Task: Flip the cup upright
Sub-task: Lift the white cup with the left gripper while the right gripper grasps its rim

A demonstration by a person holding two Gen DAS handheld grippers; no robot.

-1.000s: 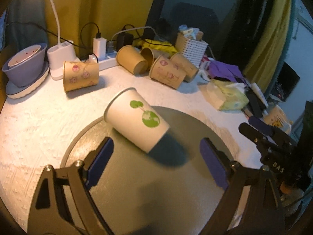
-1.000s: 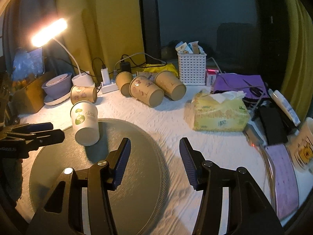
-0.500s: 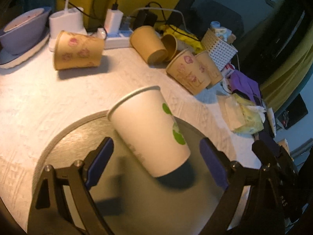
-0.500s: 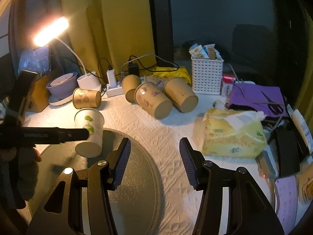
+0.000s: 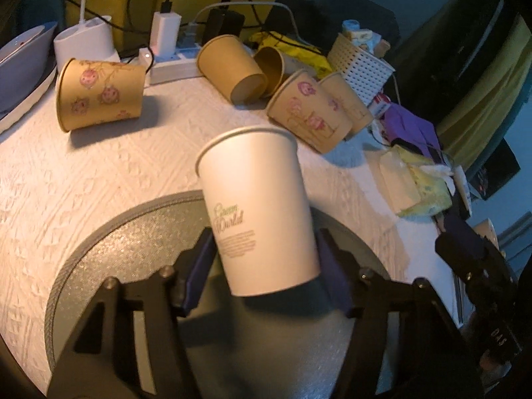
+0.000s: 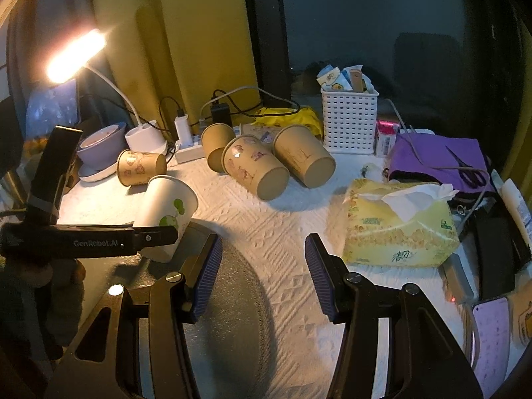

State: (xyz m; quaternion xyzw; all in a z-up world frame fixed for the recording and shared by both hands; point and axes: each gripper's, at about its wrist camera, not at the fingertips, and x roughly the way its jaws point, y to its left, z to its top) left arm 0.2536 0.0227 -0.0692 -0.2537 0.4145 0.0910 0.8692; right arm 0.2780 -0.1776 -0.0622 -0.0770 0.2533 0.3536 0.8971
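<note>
A white paper cup (image 5: 257, 206) with green print stands nearly upright, mouth up and tilted a little, over the round grey mat (image 5: 109, 259). My left gripper (image 5: 266, 272) is shut on the cup's lower half, its blue pads pressed to both sides. In the right wrist view the cup (image 6: 168, 212) is at the left, held by the left gripper (image 6: 156, 234). My right gripper (image 6: 261, 274) is open and empty above the mat's right edge (image 6: 232, 299).
Several brown paper cups (image 6: 254, 166) lie on their sides at the back, one more (image 5: 99, 94) at the left. A yellow tissue pack (image 6: 395, 226), white basket (image 6: 349, 121), lamp base (image 5: 84, 43), power strip (image 5: 173, 66) and purple bowl (image 6: 101, 143) ring the white tablecloth.
My left gripper has closed on the white cup and turned it from lying tilted to nearly upright. The right gripper has stayed open, moving slightly.
</note>
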